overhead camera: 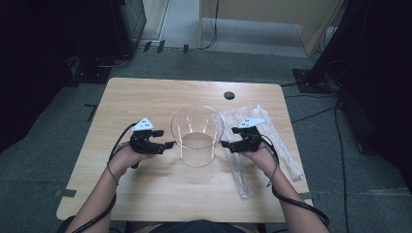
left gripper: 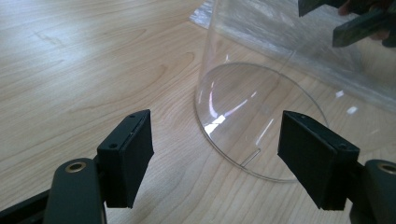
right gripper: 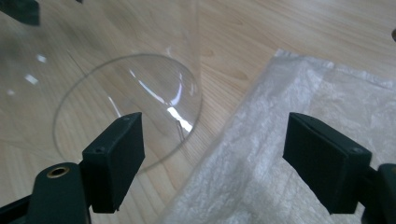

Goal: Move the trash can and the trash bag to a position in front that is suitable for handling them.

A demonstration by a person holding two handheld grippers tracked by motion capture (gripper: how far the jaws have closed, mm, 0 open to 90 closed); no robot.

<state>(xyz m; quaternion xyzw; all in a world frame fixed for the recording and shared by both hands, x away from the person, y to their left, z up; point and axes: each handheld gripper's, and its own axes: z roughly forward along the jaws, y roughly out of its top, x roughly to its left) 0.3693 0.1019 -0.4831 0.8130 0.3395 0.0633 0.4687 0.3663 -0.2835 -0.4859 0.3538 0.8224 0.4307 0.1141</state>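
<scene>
A clear plastic cylinder (overhead camera: 197,136) stands upright in the middle of the wooden table (overhead camera: 145,97). My left gripper (overhead camera: 167,144) is open just left of it, jaws wide apart and empty; the left gripper view has the cylinder's base (left gripper: 261,116) right ahead of the gripper (left gripper: 215,154). On the cylinder's right side my right gripper (overhead camera: 226,144) is open too, nothing between its jaws. It hovers over a crumpled clear plastic bag (overhead camera: 272,141). In the right gripper view the cylinder (right gripper: 126,107) is ahead left of the gripper (right gripper: 215,158) and the bag (right gripper: 289,130) lies below right.
A small dark round hole (overhead camera: 229,95) sits near the table's far edge. Dark equipment stands and cables (overhead camera: 320,73) surround the table on the floor. A light wooden cabinet (overhead camera: 272,19) stands at the back.
</scene>
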